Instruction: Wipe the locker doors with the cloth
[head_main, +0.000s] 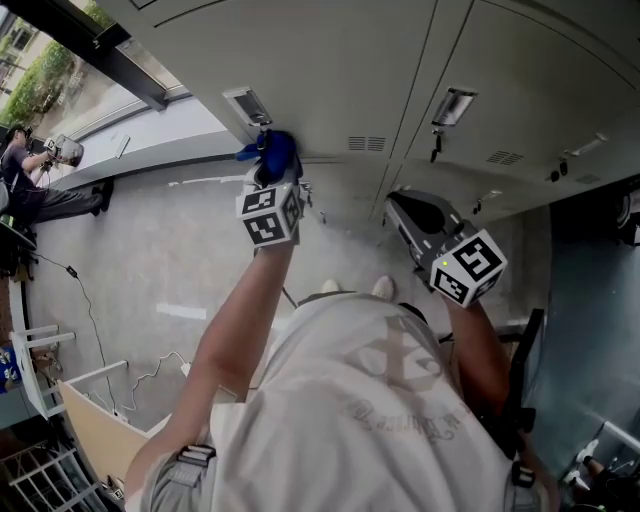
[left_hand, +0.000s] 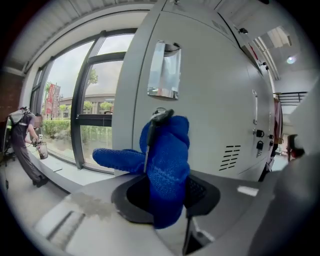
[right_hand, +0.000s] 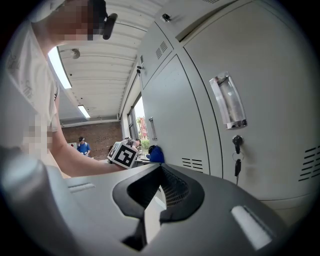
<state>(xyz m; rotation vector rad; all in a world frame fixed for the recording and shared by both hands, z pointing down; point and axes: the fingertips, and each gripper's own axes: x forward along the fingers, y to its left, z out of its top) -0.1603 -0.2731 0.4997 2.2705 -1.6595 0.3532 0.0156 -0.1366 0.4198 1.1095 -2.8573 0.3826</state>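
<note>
The cloth (left_hand: 170, 150) fills the mouth of the left claw (left_hand: 161, 192), covering the fingertips and whatever part of the cloth lies between them. Just above the claw, a dark piece (left_hand: 161, 116), perhaps a key, is half hidden by cloth. The locker door (left_hand: 210, 100) beyond runs off the picture's top. In the head view the marker cube (head_main: 270, 213) masks most of that claw.

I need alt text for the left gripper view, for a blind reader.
The left claw grips a blue cloth in front of a grey locker door with a metal handle. A large window is at the left.
</note>
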